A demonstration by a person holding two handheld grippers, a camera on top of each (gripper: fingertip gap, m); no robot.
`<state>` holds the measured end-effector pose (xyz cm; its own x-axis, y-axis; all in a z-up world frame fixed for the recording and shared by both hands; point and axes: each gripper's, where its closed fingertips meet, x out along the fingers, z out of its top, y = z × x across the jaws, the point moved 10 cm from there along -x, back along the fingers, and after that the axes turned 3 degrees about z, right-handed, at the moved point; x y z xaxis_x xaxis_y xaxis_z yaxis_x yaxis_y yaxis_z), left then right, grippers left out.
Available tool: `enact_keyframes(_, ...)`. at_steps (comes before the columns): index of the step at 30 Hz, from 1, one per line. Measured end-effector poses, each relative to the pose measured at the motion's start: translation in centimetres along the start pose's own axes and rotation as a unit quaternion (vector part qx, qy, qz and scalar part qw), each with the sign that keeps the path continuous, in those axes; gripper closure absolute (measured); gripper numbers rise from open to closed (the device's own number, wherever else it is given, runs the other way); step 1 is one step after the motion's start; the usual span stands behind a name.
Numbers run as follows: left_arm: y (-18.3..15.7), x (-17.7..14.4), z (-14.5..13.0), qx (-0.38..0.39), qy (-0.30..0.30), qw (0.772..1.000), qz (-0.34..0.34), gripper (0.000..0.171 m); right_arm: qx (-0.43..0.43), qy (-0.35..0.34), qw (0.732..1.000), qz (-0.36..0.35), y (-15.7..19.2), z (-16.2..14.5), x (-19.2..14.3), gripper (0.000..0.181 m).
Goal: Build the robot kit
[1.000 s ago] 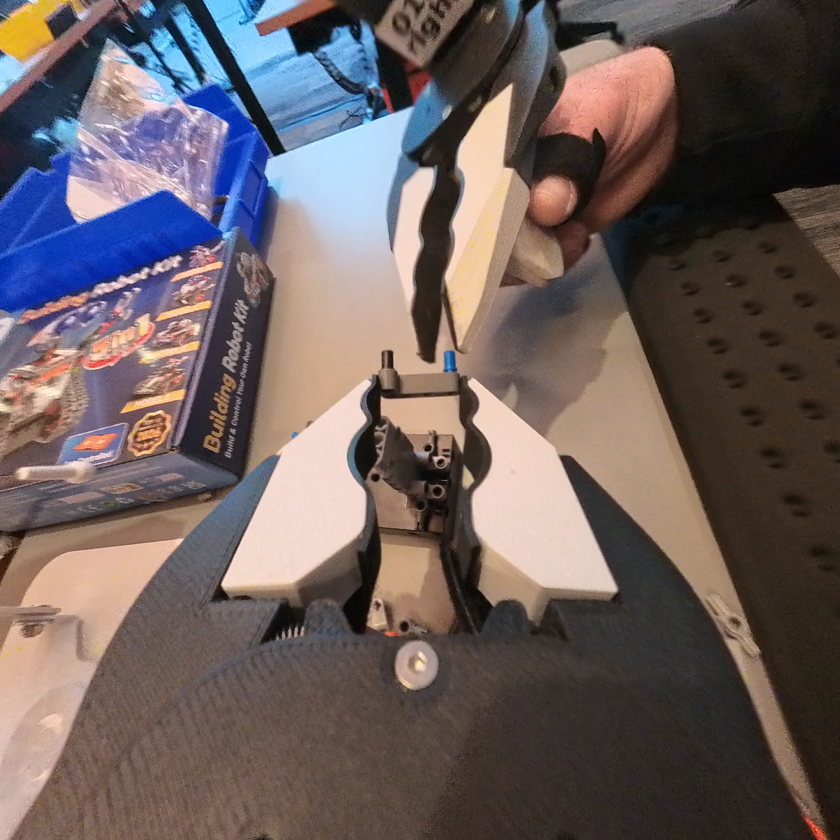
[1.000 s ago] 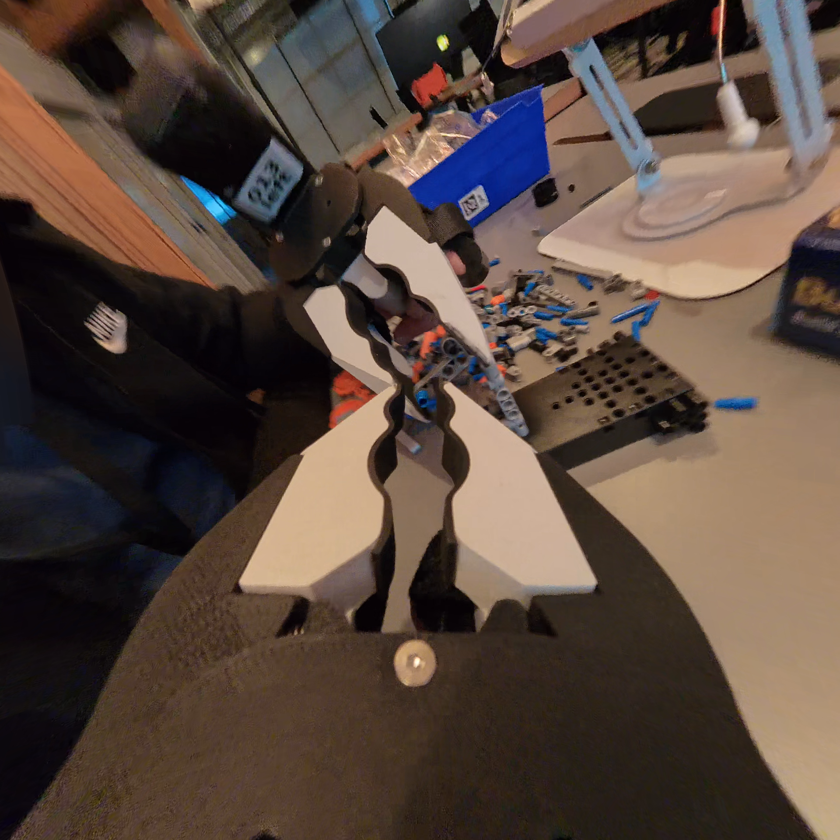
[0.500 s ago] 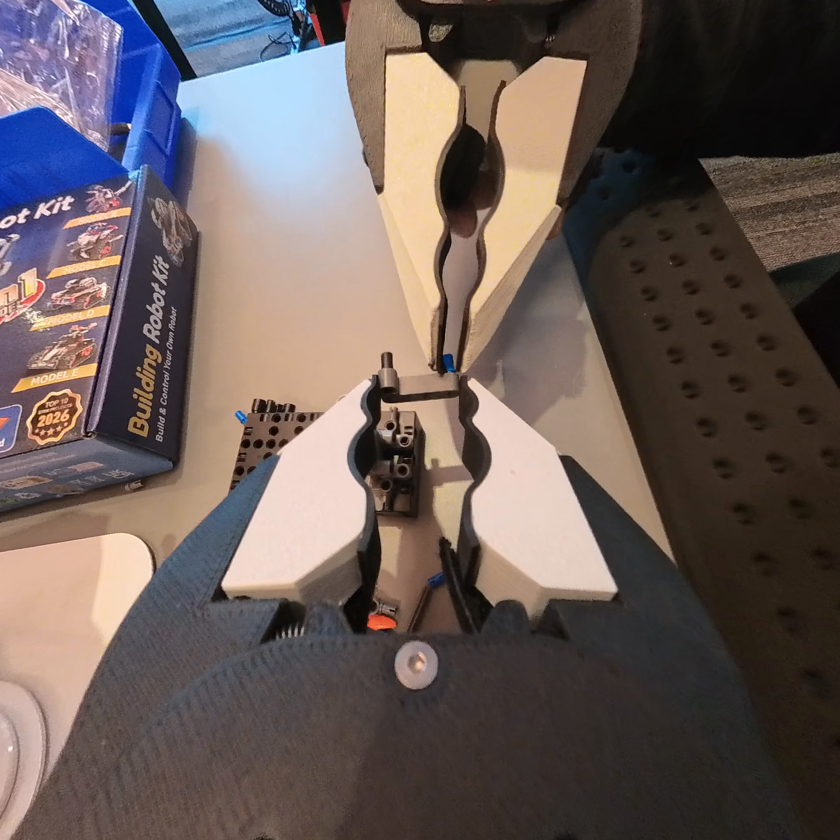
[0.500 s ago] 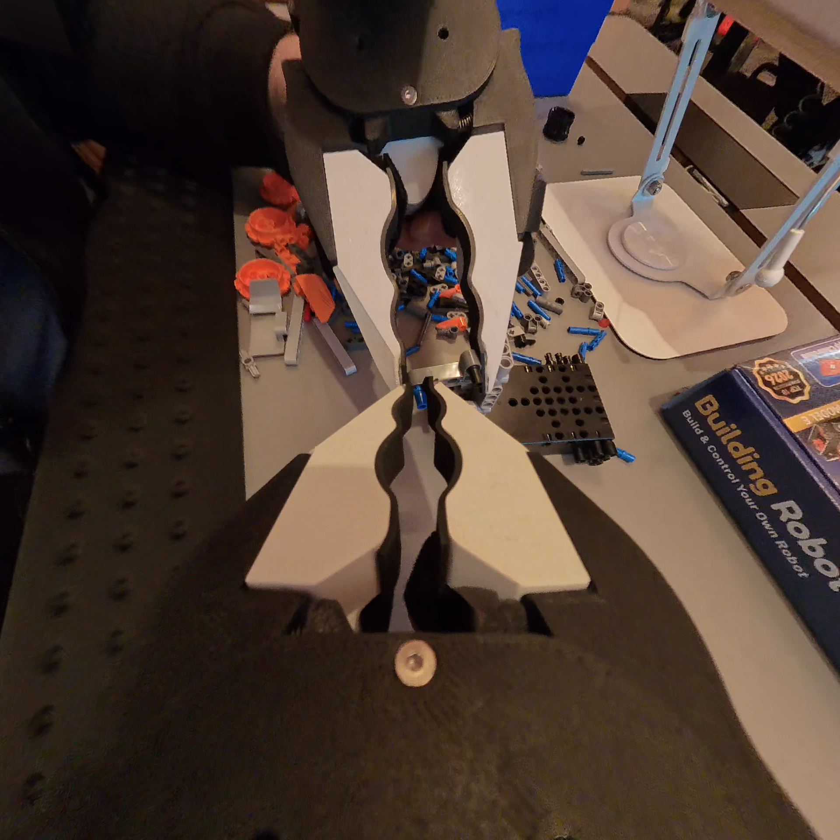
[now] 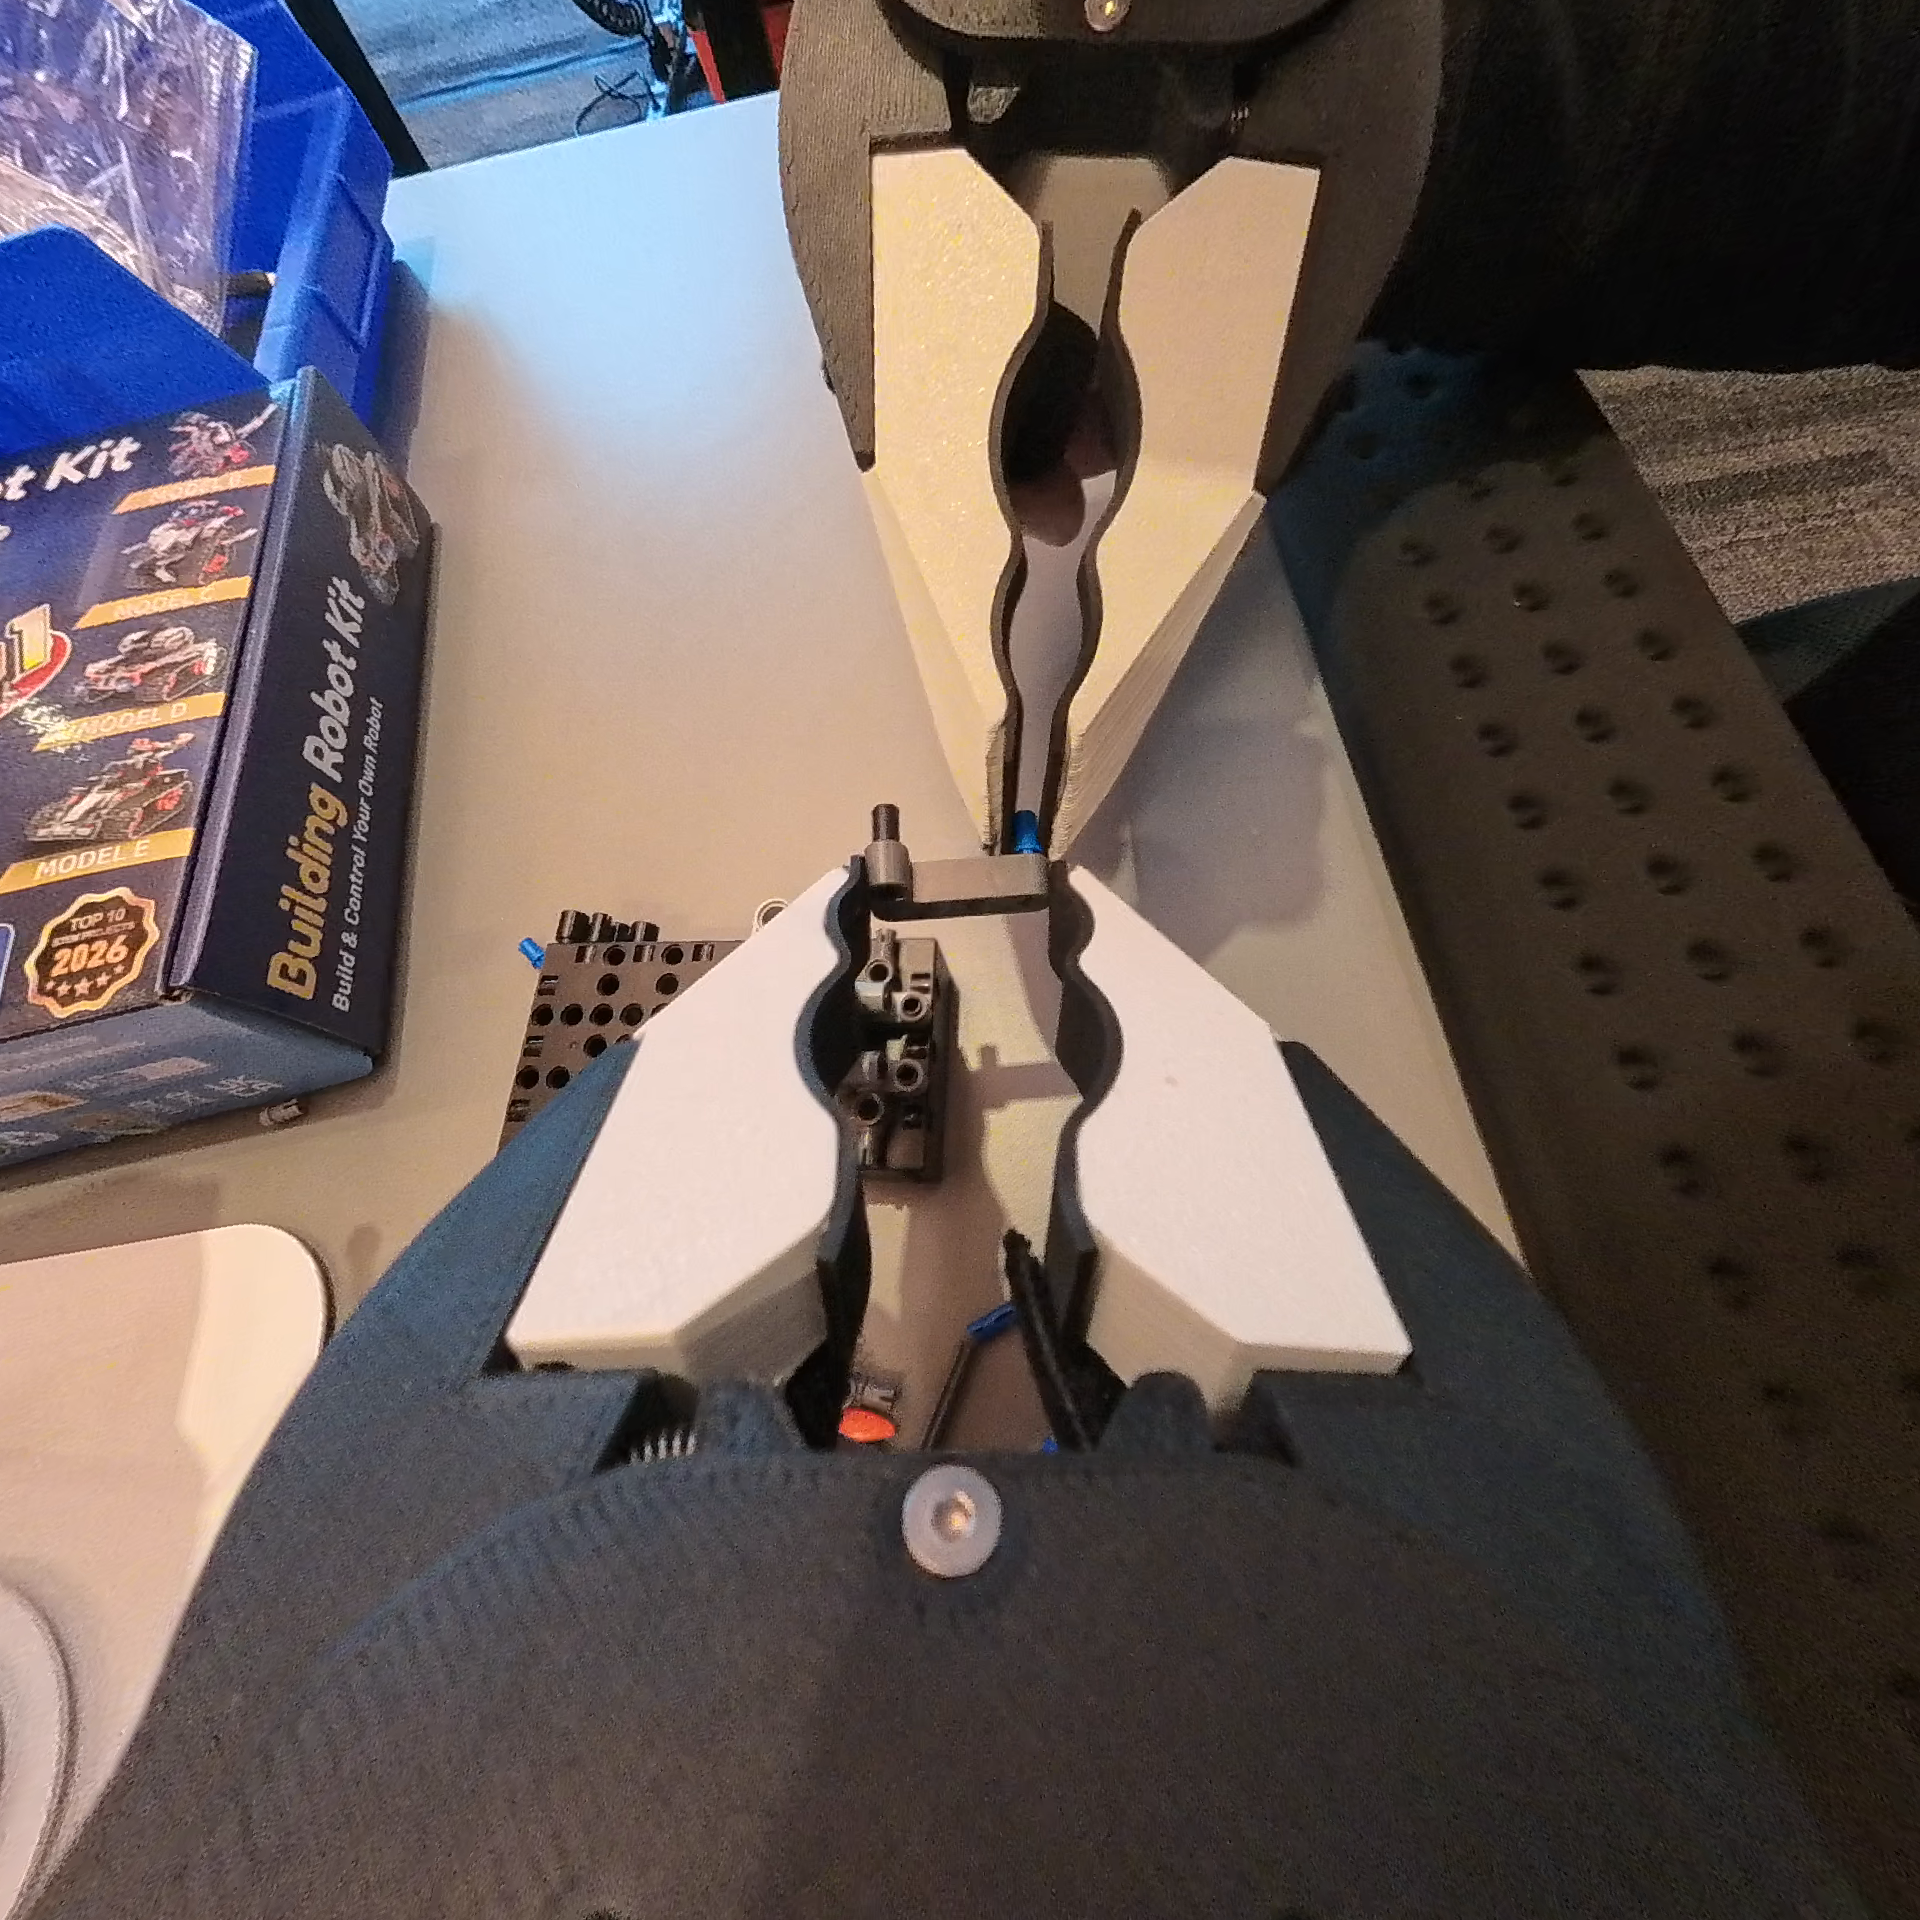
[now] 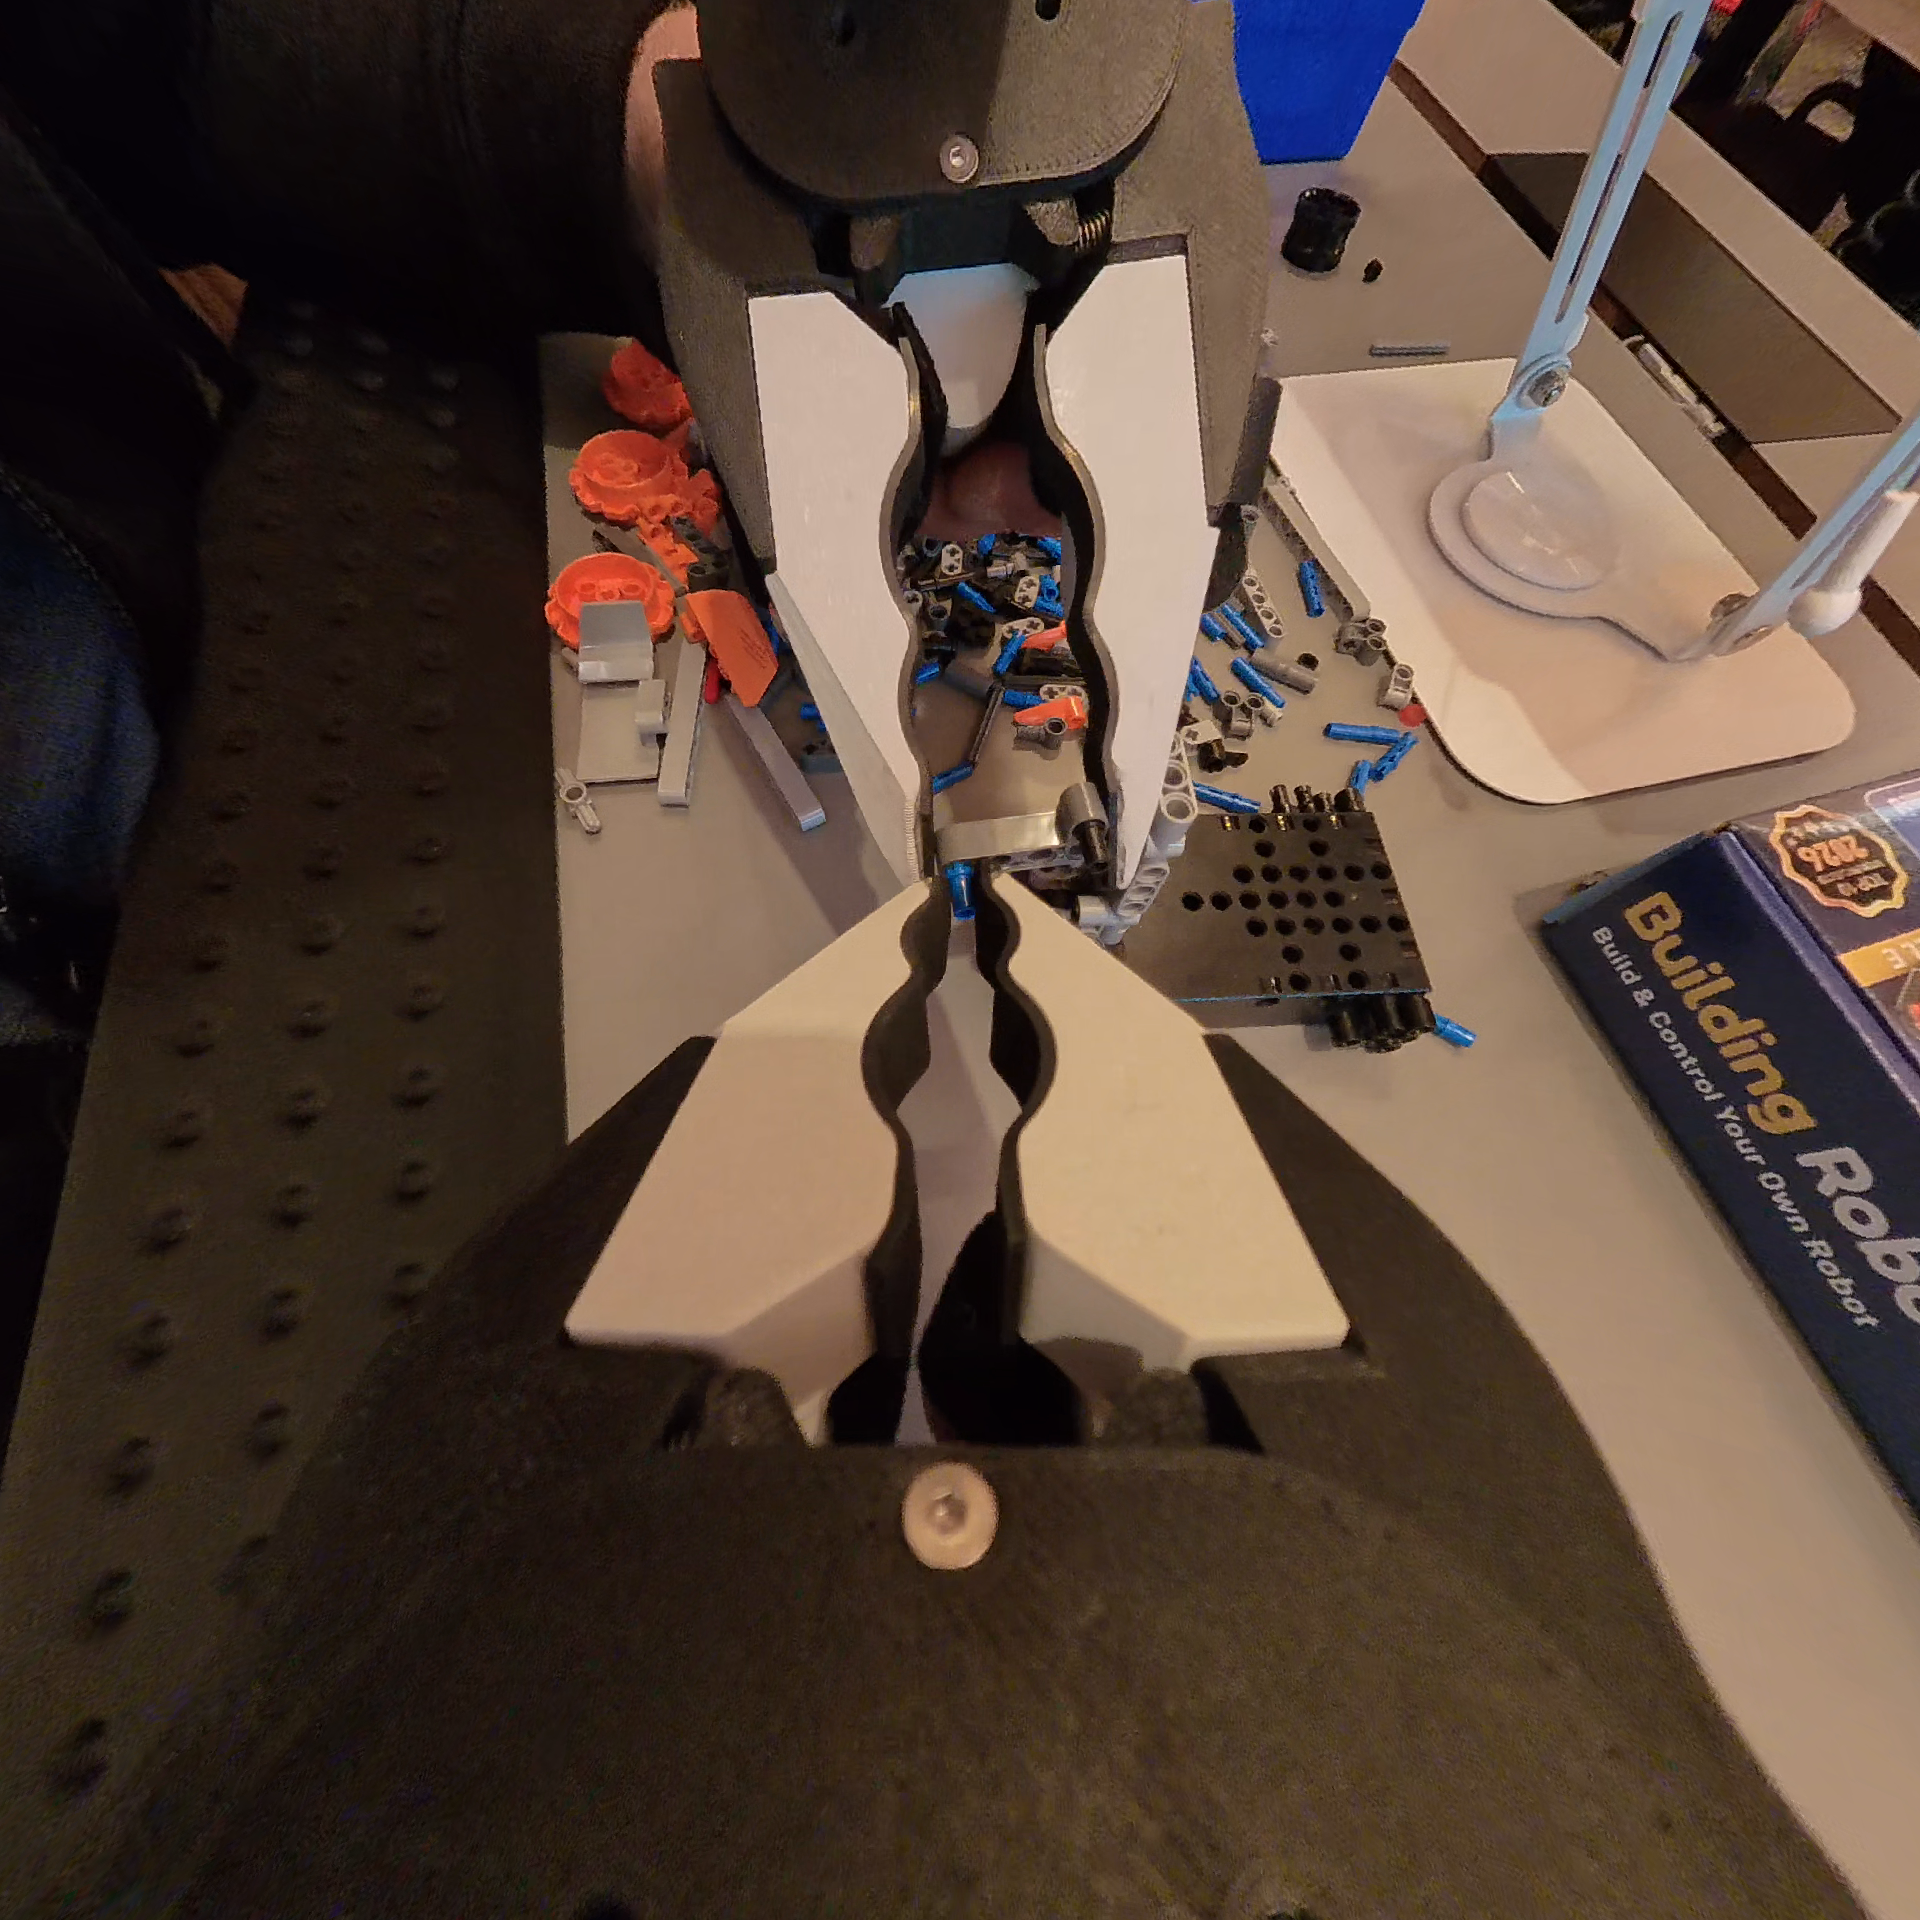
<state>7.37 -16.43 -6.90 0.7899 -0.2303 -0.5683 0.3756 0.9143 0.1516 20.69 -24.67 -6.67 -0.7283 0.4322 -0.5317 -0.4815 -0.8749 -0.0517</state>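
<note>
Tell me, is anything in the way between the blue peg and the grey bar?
Nothing visible is. The right gripper pinches the blue peg, whose tip already meets the grey bar held crosswise in the left gripper.

Grippers tip to tip: left gripper [image 5: 961, 883] holds beam [image 5: 966, 881] crosswise, right gripper [image 6: 966, 909] pinches pin [image 6: 961, 891] at beam's end. Plate [image 6: 1294, 914] w/ holes right of them, box [image 6: 1756, 1049] beyond.

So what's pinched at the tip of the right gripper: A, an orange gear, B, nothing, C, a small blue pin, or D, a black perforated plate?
C: the right gripper is shut on a small blue pin, its end meeting the grey beam held across the left gripper.
</note>
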Motion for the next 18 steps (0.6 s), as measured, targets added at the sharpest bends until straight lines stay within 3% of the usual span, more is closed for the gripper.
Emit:
enact_keyframes(4,0.1,0.1,0.0,0.012,0.004,1.0,0.021,0.14,0.004,0.005,1.0,-0.013,-0.3,-0.3,0.0,0.179)
enact_keyframes(13,2.2,-0.4,-1.3,0.019,0.028,0.993,0.111,0.108,0.086,0.03,0.995,-0.028,-3.0,-3.1,0.4,0.179)
enact_keyframes(18,3.2,-1.0,-1.2,0.019,0.002,0.989,0.144,0.115,0.098,0.024,0.994,-0.036,-4.8,-3.3,0.2,0.179)
